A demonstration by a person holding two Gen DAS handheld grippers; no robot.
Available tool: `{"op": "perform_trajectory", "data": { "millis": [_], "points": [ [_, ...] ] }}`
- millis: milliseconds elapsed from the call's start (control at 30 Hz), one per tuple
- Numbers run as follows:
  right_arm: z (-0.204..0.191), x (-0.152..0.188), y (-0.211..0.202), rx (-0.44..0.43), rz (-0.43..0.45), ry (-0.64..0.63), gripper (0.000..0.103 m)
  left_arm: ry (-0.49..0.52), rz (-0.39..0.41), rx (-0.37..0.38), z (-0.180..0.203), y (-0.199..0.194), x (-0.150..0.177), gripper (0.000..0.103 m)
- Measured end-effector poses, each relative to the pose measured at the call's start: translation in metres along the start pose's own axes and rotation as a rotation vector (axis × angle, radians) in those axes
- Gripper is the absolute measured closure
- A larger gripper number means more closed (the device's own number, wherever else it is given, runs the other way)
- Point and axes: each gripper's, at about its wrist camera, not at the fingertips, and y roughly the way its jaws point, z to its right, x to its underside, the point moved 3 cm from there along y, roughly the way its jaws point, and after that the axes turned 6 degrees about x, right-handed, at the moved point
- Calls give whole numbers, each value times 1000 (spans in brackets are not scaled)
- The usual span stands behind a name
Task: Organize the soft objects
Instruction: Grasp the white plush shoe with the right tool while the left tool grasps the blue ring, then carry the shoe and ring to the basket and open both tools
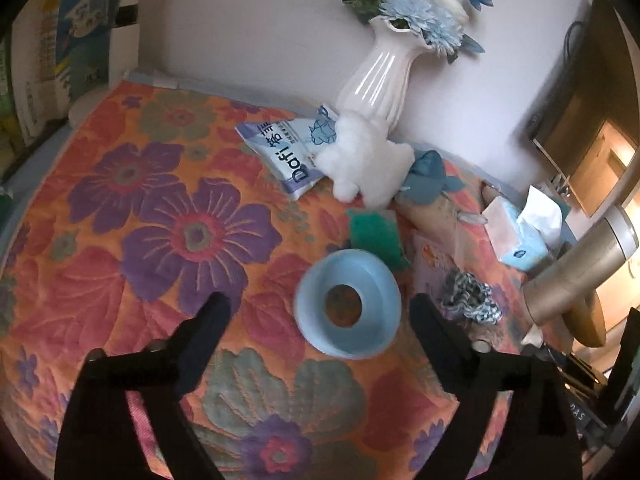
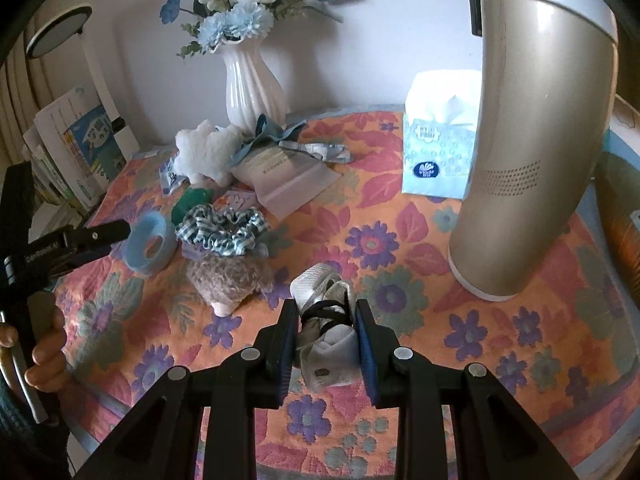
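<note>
A: Holding a rolled white-and-grey sock bundle tied with a black band (image 2: 326, 332) in the right gripper (image 2: 325, 320), fingers clamped on both its sides, just above the floral quilted worktop (image 2: 420, 344)

B: Left side?

A: Left gripper (image 1: 320, 308) has its fingers spread wide, nothing between them. Light blue ring-shaped soft piece (image 1: 347, 304) lies on the worktop just ahead of them, not touched

B: Other soft stuff?

A: Blue-and-white gingham scrunchie (image 2: 220, 232) sits on a beige fuzzy plush toy (image 2: 230, 278), left of the sock bundle. White fluffy plush (image 2: 202, 152) rests at the foot of the white ribbed vase (image 2: 250, 88)
</note>
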Motion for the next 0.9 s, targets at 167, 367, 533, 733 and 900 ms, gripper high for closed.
{"op": "perform_trajectory", "data": {
  "millis": [167,367,533,733,900],
  "points": [
    [5,1,5,-21,-13,14,76,56,-100,28,15,20,9,11],
    [-1,1,6,-23,-7,-20,76,192,-112,-174,27,39,11,40],
    [-3,-3,-10,-31,28,-31,76,199,-59,-114,31,22,11,42],
    [17,-12,-53,-44,91,10,76,271,41,36,81,-33,18,42],
    [73,-10,-106,3,149,113,76,431,70,188,173,-58,32,42]
  ]
}}
